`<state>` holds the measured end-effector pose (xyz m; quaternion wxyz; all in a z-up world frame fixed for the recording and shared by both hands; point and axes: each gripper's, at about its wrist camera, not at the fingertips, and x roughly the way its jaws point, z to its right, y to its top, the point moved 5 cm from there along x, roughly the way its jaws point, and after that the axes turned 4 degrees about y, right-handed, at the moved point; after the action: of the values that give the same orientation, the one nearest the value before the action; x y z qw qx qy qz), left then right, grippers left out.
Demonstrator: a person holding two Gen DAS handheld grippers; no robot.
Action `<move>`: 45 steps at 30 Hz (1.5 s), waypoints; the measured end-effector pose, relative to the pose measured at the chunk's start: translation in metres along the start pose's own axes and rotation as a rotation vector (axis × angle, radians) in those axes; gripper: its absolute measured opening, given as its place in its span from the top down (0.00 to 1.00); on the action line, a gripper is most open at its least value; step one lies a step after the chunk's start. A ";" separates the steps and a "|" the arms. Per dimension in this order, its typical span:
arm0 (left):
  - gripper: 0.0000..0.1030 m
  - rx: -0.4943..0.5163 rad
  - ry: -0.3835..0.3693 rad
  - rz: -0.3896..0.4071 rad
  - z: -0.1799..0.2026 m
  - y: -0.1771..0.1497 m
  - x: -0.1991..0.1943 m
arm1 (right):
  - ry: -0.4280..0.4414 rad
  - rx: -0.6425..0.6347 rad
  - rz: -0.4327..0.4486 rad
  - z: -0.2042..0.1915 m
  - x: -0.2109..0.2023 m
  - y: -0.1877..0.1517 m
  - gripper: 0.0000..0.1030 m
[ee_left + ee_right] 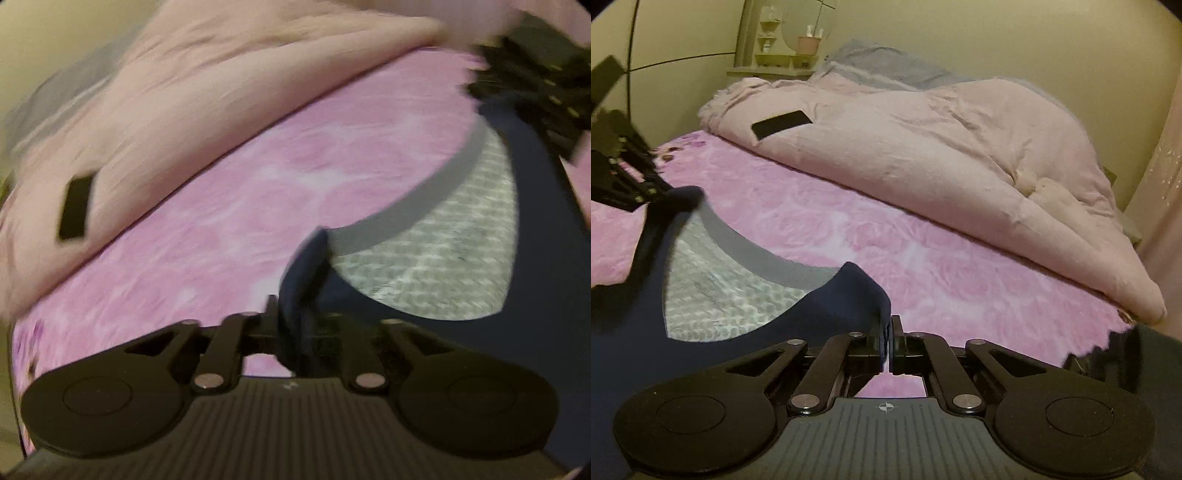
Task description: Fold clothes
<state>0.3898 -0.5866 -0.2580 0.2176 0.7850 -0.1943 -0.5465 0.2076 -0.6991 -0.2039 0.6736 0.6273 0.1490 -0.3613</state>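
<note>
Navy garment (846, 295) pinched by right gripper (890, 332); left gripper (291, 325) clamps other shoulder.

1. The left gripper (291, 332) is matte black plastic, with two round discs flanking a ribbed grey centre plate (295, 424).
2. Silver rivets (208, 380) sit just above that plate, pinning slotted black linkage arms.
3. The right gripper (889, 343) has the same build, and its ribbed plate (886, 435) carries a small white crosshair mark (885, 407) at the top edge.
4. Seen from the left wrist, the right gripper shows brass-coloured screws, blurred.
</note>
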 end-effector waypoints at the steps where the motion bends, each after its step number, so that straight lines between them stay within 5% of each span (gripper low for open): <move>1: 0.67 -0.022 0.021 -0.011 -0.002 -0.004 0.003 | -0.007 0.006 -0.010 0.000 0.013 0.000 1.00; 8: 0.64 -0.049 0.008 -0.061 0.014 -0.053 -0.012 | -0.025 0.173 -0.109 -0.002 0.007 -0.062 0.98; 10: 0.64 -0.023 -0.026 -0.074 0.031 -0.079 -0.030 | -0.025 0.248 -0.142 0.001 -0.008 -0.087 0.76; 11: 0.64 -0.005 -0.043 -0.083 0.042 -0.094 -0.041 | -0.023 0.313 -0.156 0.001 -0.023 -0.103 0.45; 12: 0.64 0.016 -0.059 -0.094 0.055 -0.110 -0.055 | -0.026 0.374 -0.166 -0.004 -0.044 -0.123 0.37; 18: 0.62 0.094 -0.138 -0.184 0.122 -0.215 -0.143 | 0.109 0.575 -0.363 -0.067 -0.155 -0.224 0.37; 24: 0.55 0.048 -0.199 -0.307 0.174 -0.307 -0.239 | 0.278 0.719 -0.560 -0.142 -0.255 -0.297 0.37; 29: 0.54 0.041 -0.200 -0.349 0.203 -0.351 -0.289 | 0.358 0.738 -0.601 -0.181 -0.285 -0.331 0.37; 31: 0.52 0.089 -0.192 -0.332 0.215 -0.363 -0.301 | 0.344 0.639 -0.584 -0.193 -0.292 -0.331 0.38; 37: 0.52 0.168 -0.214 -0.264 0.237 -0.392 -0.309 | 0.297 0.366 -0.475 -0.235 -0.300 -0.326 0.63; 39: 0.52 0.188 -0.212 -0.237 0.236 -0.398 -0.315 | 0.282 0.322 -0.471 -0.242 -0.306 -0.329 1.00; 45: 0.52 0.209 -0.188 -0.207 0.219 -0.412 -0.335 | 0.214 0.342 -0.452 -0.247 -0.329 -0.334 1.00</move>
<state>0.1012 -0.0909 -0.2945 0.0582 0.7647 -0.1875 -0.6138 -0.1838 -0.3489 -0.2771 0.4413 0.7171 0.2919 -0.4536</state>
